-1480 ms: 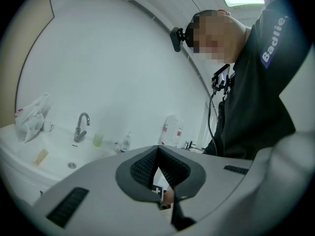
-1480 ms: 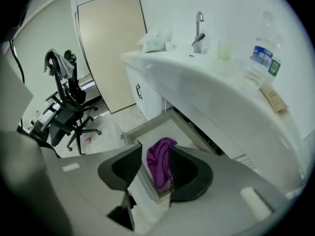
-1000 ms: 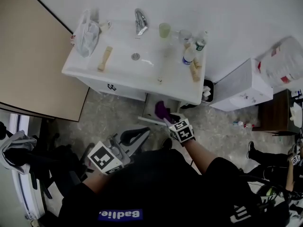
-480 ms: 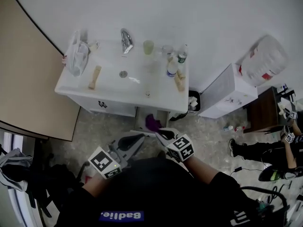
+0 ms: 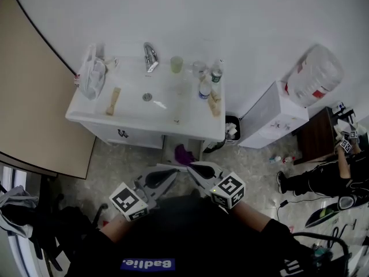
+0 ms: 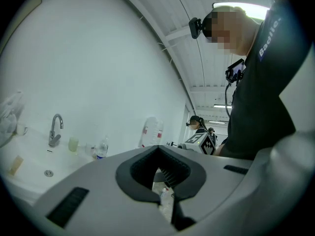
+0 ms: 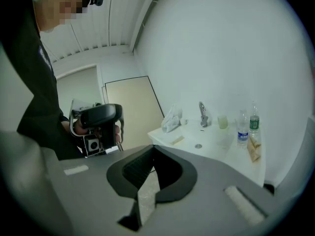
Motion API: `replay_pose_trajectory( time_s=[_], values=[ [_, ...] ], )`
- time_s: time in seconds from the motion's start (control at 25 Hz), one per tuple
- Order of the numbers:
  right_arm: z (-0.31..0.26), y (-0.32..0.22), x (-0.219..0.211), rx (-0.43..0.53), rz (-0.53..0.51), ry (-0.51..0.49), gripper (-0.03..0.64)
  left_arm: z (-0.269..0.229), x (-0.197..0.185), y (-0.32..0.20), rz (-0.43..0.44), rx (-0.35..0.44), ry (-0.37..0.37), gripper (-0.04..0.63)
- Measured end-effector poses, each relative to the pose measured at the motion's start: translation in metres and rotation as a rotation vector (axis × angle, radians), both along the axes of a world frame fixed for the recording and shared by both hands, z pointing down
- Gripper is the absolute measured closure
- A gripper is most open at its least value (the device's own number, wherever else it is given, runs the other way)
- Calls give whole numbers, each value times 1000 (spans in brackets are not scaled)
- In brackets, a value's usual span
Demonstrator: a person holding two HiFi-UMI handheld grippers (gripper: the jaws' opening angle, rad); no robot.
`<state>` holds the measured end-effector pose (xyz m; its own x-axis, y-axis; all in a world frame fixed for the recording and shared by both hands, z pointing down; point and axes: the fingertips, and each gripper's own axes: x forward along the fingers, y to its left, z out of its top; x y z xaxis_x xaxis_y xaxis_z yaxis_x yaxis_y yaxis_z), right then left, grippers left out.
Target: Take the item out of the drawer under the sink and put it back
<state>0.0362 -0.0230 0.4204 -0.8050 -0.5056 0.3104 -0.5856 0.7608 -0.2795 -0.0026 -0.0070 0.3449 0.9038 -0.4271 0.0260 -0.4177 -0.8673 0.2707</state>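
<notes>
1. A white sink unit (image 5: 190, 126) is standing against a plain white wall. It is resting on a speckled stone floor (image 5: 127, 154). A beige door (image 5: 34, 97) is standing to its left. A white cabinet (image 5: 268, 120) and a big translucent jug (image 5: 314, 74) are standing to its right.
2. A chrome tap (image 5: 150, 56), a pale green cup (image 5: 176, 64) and clear plastic bottles (image 5: 204, 88) are standing along the unit's back edge. A crumpled plastic bag (image 5: 92, 77) is lying at the back left corner. A wooden piece (image 5: 112, 101) is lying near the left edge.
3. The purple item (image 5: 183, 153), soft and lumpy in outline, is lying in the open drawer (image 5: 168, 150) below the unit's front edge, right of centre. Neither tool is touching it.
4. The left gripper (image 6: 157, 150) is being held level. Its jaws are clenched tip to tip, with nothing in them.
5. The right gripper (image 7: 152, 148) is tilting slightly downward toward the basin. Its jaws have just been closing and are now meeting, with nothing between them.
6. Both tools are showing smooth grey plastic shells and ribbed black pads.
7. The countertop is hiding most of the drawer's inside, and what the purple item is cannot be told. Another person (image 5: 328, 180) is sitting at the right edge of the head view, partly cut off.
</notes>
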Motion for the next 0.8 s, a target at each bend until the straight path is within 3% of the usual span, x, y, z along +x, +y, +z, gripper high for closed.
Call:
replay_pose_trajectory(
  time_s=[0.32, 0.56, 0.8],
  values=[
    [-60, 13, -8, 99, -14, -92, 615, 2, 3, 8, 32, -6, -11, 600],
    [-61, 24, -11, 142, 13, -100, 615, 2, 10, 11, 53, 23, -30, 600],
    [-57, 26, -5, 120, 14, -127, 615, 2, 16, 17, 68, 7, -36, 600]
  ],
)
